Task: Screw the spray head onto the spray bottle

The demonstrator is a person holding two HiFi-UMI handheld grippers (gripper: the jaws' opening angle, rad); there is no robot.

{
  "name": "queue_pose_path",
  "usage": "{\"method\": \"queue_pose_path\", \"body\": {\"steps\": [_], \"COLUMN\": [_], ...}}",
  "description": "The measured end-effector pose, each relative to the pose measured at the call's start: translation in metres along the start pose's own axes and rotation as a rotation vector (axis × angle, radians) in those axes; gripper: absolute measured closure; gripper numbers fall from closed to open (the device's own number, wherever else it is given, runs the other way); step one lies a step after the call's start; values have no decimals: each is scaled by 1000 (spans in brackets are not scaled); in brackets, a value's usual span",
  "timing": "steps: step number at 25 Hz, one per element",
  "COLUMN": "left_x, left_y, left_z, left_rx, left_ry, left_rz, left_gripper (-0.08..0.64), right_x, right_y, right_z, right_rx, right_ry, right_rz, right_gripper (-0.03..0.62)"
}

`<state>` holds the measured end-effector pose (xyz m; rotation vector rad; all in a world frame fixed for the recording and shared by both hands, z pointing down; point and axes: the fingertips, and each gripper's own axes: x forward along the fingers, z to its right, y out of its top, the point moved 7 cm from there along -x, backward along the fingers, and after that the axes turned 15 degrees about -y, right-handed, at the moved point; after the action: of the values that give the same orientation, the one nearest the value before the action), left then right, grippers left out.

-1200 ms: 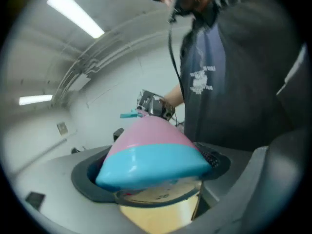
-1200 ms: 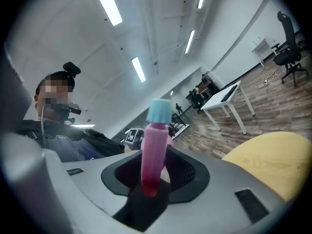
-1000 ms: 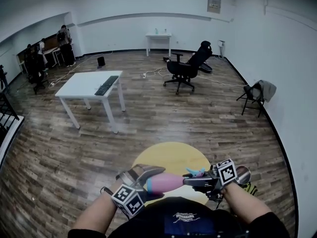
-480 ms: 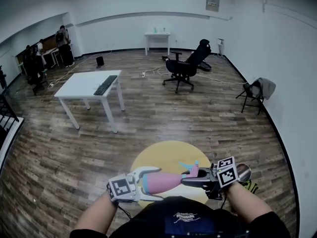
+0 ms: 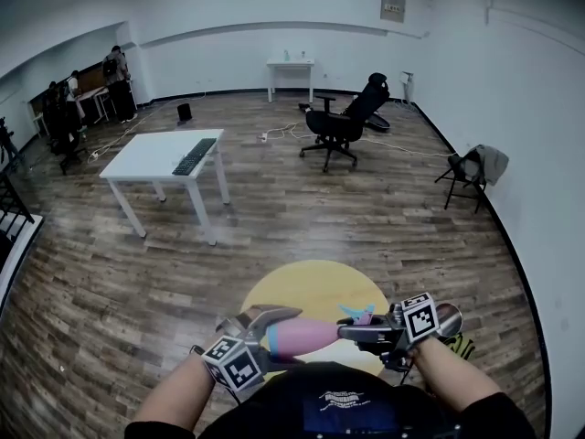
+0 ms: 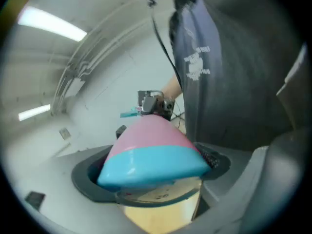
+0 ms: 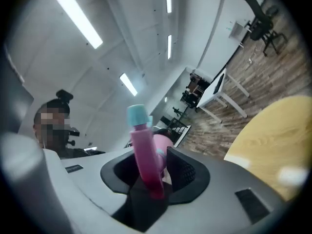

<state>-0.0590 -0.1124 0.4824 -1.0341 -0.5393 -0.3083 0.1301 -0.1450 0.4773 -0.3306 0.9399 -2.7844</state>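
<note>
The bottle (image 5: 306, 337) lies level over the yellow table (image 5: 311, 286), its blue base clamped in your left hand-held gripper (image 5: 272, 337). Your right hand-held gripper (image 5: 356, 333) has just been closing on the spray head (image 5: 358, 316) (mid-screwing, I'd judge). Next, twist it tighter, keeping head and neck aligned.

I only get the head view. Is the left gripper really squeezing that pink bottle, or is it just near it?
Observer: Squeezing. The left gripper view shows the left gripper with its jaws pressed on the blue bottom band of the bottle.
Operator: What is the right one holding?
Observer: The right gripper view shows the right gripper shut on the pink spray head, which stands between its jaws. They have just been closing.
Operator: What's above us?
Observer: Long ceiling lights, bright in the right gripper view.
</note>
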Motion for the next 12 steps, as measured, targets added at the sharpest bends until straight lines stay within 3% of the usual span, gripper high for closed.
{"method": "queue_pose_path", "body": {"steps": [3,5,9,12], "left_x": [-12,-13,-13,-7], "left_y": [0,-2,-5,1], "left_z": [-7,-9,-10,-9], "left_rx": [-307,-413,-476,-395], "left_ry": [-154,-212,-241,-193], "left_rz": [314,426,503,409], "left_gripper": [41,41,41,43], "right_x": [-3,-7,-2,-3], "right_y": [10,13,6,6], "right_z": [-11,-16,-22,-19], "right_rx": [-153,-201,-241,-218], "right_ry": [-72,-79,-68,-66], "right_rz": [19,12,-33,-24], "right_gripper": [350,341,344,434]}}
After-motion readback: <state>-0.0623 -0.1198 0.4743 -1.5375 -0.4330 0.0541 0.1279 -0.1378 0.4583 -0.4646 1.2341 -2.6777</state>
